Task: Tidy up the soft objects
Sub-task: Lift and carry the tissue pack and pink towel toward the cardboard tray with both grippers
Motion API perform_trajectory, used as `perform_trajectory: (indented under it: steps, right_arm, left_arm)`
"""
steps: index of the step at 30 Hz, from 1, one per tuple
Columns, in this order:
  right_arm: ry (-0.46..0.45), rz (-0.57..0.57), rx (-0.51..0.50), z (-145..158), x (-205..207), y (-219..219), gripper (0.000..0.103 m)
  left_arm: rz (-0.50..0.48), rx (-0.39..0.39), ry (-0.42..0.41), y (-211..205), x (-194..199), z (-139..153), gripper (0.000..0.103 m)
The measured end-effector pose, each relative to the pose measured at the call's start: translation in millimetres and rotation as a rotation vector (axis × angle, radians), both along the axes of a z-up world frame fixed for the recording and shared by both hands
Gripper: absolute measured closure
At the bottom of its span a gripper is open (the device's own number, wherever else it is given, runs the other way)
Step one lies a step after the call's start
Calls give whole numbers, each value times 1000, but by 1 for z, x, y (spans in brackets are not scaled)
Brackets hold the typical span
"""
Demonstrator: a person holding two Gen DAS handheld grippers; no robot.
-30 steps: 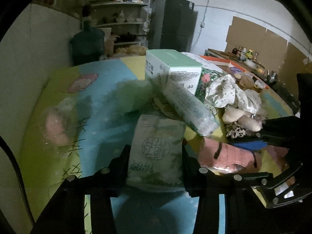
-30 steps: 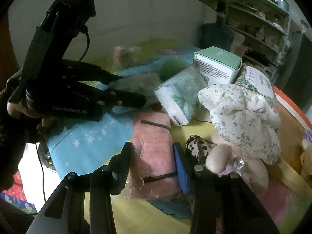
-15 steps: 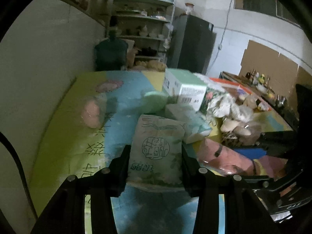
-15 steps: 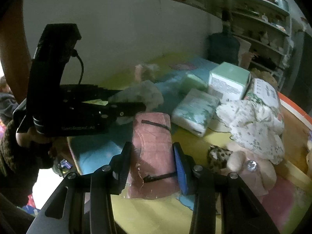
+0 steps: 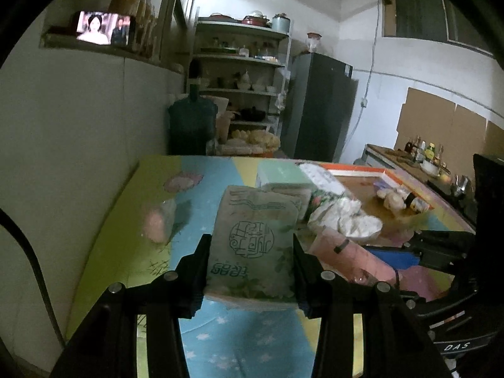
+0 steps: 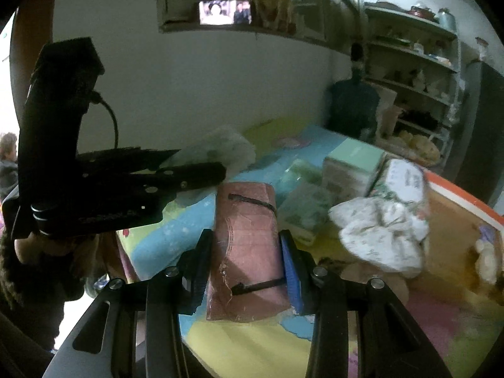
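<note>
Above colourful mat (image 5: 189, 189) – both tilted down (side by side) – left hand-held gripper (image 5: 250, 253) clamps tissue pack (image 5: 252, 245), right hand-held gripper (image 6: 245, 260) pink pouch (image 6: 245, 252).

You can read "DAS" in white on the black body of the right gripper (image 5: 455, 343). The green tissue pack (image 5: 252, 245) carries a round seal and blue characters, too blurred to read

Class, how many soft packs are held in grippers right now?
2: a pale green tissue pack in the left gripper, a pink pack in the right gripper. Others lie on the table.
</note>
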State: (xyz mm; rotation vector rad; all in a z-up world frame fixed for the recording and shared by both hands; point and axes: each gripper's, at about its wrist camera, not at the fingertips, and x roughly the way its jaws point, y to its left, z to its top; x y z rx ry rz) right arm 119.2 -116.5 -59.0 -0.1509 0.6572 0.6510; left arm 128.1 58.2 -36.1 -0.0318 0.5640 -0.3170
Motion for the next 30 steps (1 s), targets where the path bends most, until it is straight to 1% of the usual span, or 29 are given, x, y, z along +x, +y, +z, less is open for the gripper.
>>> perform_trajectory:
  steps: [11, 22, 30]
  right_arm:
    - [-74, -98, 58, 26, -13, -52, 60]
    - [-118, -207, 104, 38, -22, -107, 60]
    - [-143, -313, 129, 43, -25, -158, 60]
  left_arm:
    - [-8, -52, -32, -35, -1, 19, 57]
    - [-64, -33, -65, -90, 3, 35, 57]
    - [-131, -42, -78, -136, 14, 41, 57]
